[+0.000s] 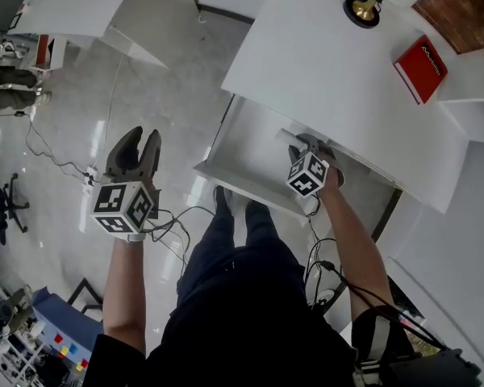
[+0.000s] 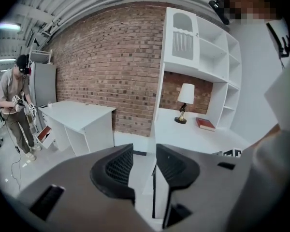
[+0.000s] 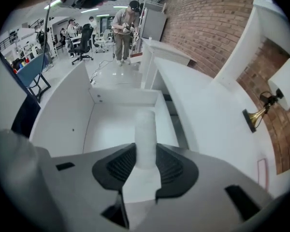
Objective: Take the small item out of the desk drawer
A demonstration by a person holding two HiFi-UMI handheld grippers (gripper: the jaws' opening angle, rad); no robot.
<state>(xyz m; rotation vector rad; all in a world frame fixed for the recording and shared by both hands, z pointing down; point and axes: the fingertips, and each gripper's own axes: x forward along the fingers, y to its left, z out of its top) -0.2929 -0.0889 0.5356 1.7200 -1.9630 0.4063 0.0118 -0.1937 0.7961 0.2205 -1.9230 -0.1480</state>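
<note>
Head view: steeply down from above onto desk [image 1: 331, 79] and open drawer [image 1: 246, 151]. Left gripper view: roughly level, well back, facing brick wall [image 2: 106, 57]. Right gripper view: close, down into drawer. All three share lamp [image 1: 363, 6].

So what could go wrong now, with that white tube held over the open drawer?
The right gripper pinches the white tube with a long part sticking out past the fingers, so it might tip or slip back into the drawer. The head view shows the grip close beneath the desktop edge, so a careless lift could knock the tube against it.
</note>
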